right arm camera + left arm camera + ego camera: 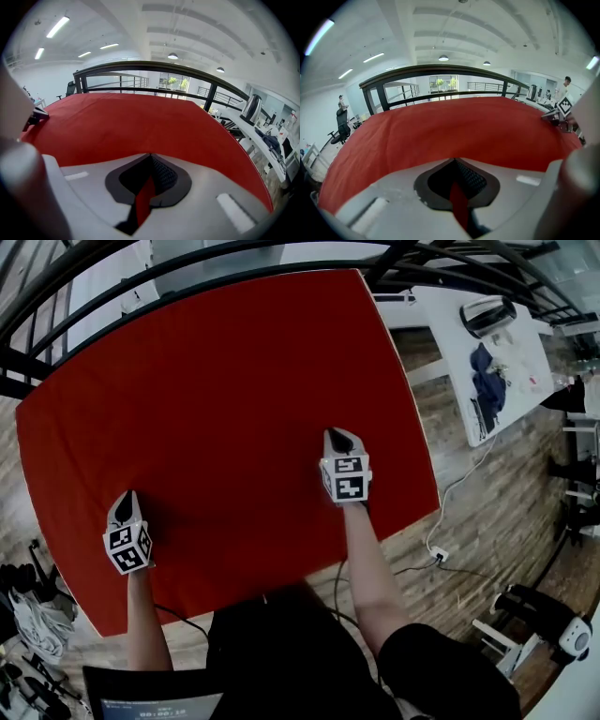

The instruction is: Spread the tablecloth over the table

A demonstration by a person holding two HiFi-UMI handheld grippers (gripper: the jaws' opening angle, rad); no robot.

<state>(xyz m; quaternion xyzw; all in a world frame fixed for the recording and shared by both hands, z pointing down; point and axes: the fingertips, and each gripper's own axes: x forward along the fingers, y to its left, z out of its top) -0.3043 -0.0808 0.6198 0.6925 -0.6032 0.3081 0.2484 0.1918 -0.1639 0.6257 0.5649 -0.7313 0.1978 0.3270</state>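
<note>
Plainly, left gripper [127, 497] and right gripper [339, 437] each pinch the red tablecloth [225, 399] (which lies spread flat).

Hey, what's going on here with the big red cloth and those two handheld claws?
A person is at the near edge of a red tablecloth, working it with a handheld claw in each hand. The left claw and the right claw are each shut on a pinch of the fabric, a little way in from the near edge. The cloth already lies spread out wide and mostly flat, with only soft wrinkles showing.
</note>
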